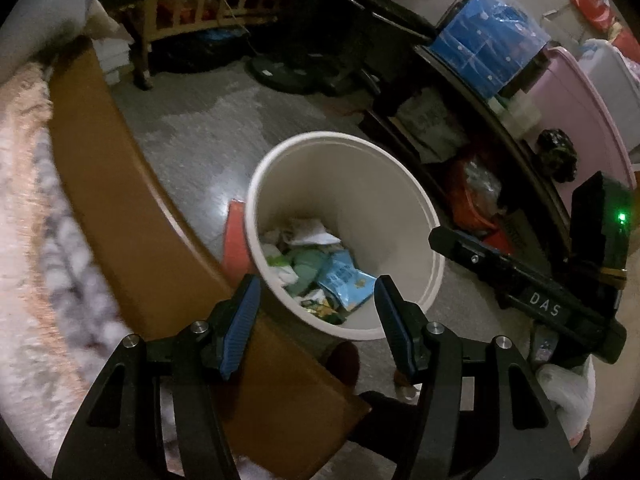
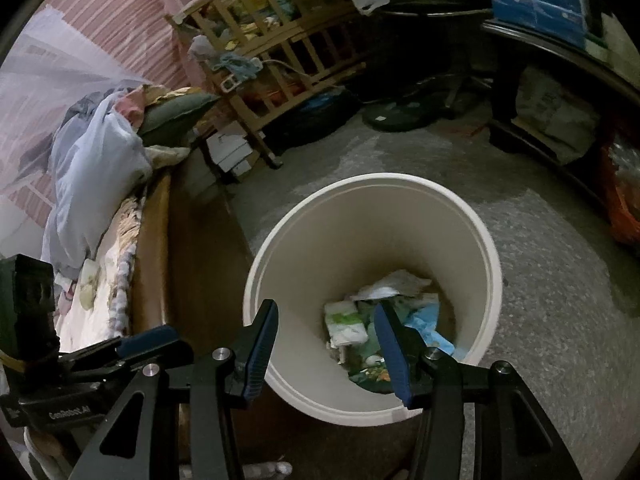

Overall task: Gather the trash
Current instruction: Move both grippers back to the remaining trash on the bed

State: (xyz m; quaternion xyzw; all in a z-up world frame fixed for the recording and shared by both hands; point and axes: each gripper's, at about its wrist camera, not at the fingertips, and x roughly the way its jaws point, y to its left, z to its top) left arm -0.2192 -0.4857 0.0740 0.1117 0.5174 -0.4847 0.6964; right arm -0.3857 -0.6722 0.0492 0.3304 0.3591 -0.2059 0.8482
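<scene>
Both grippers hang over the one cream bin point(image 2: 486, 240) on the grey floor point(image 2: 560, 320), each tilted down toward its mouth. The left gripper point(image 1: 316, 316) has its jaws standing apart, roughly half spread, with nothing between the blue pads point(image 1: 240, 324) and nothing touching them; the bin's near rim lies just below and ahead of its tips. The right gripper point(image 2: 326, 346) is likewise parted, a little narrower, its jaws empty and clear of the bin wall; the bin opening sits straight beyond its fingertips. To the left of both grippers runs the brown wooden bed edge point(image 1: 120, 200), close beside the bin. Down at the bin's bottom, past the tips, lies the trash point(image 1: 320, 268): a heap of crumpled white paper, one light-blue wrapper point(image 1: 346, 280) and greenish packets, too jumbled to count exactly. One red-orange piece point(image 1: 236, 240) lies on the floor against the bin's outside, ahead and left of the left gripper.
</scene>
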